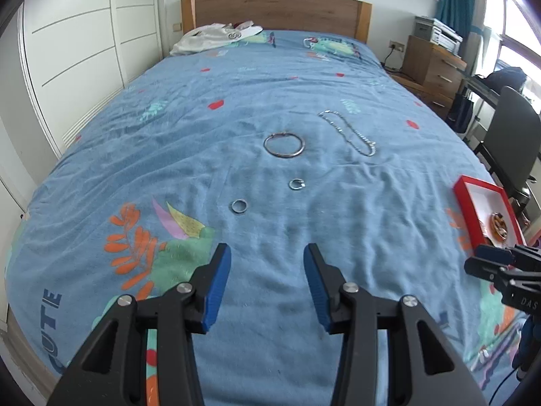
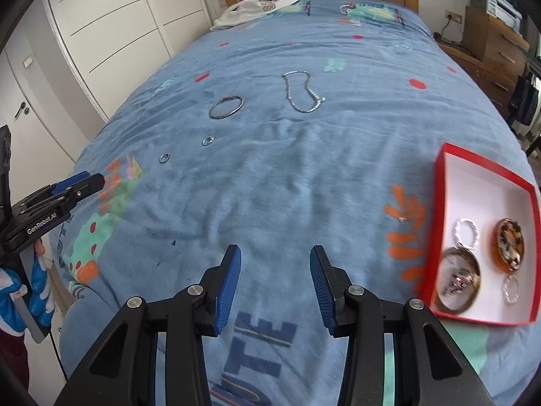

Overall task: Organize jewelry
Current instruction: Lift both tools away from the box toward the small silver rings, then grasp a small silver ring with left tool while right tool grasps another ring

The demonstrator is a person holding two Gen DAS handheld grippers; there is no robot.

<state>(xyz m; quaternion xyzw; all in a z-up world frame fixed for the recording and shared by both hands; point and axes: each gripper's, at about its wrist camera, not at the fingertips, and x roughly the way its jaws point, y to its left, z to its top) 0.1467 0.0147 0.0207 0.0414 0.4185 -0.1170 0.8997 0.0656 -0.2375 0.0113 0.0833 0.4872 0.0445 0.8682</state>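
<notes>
On the blue bedspread lie a metal bangle [image 1: 284,144] [image 2: 226,107], a silver chain [image 1: 350,132] [image 2: 302,91], a small open ring [image 1: 297,184] [image 2: 207,140] and a small closed ring [image 1: 239,206] [image 2: 164,157]. A red box [image 2: 449,182] [image 1: 473,182] with a white inside sits at the right edge and holds two round bangles [image 2: 458,279], an amber piece [image 2: 510,245] and two silver rings [image 2: 467,232]. My left gripper [image 1: 267,287] is open and empty, short of the rings. My right gripper [image 2: 275,286] is open and empty, left of the box.
White clothes [image 1: 216,39] lie by the wooden headboard [image 1: 275,8]. White wardrobe doors [image 1: 84,44] run along the left. A wooden drawer unit [image 1: 432,64] and a dark chair [image 1: 510,135] stand to the right of the bed.
</notes>
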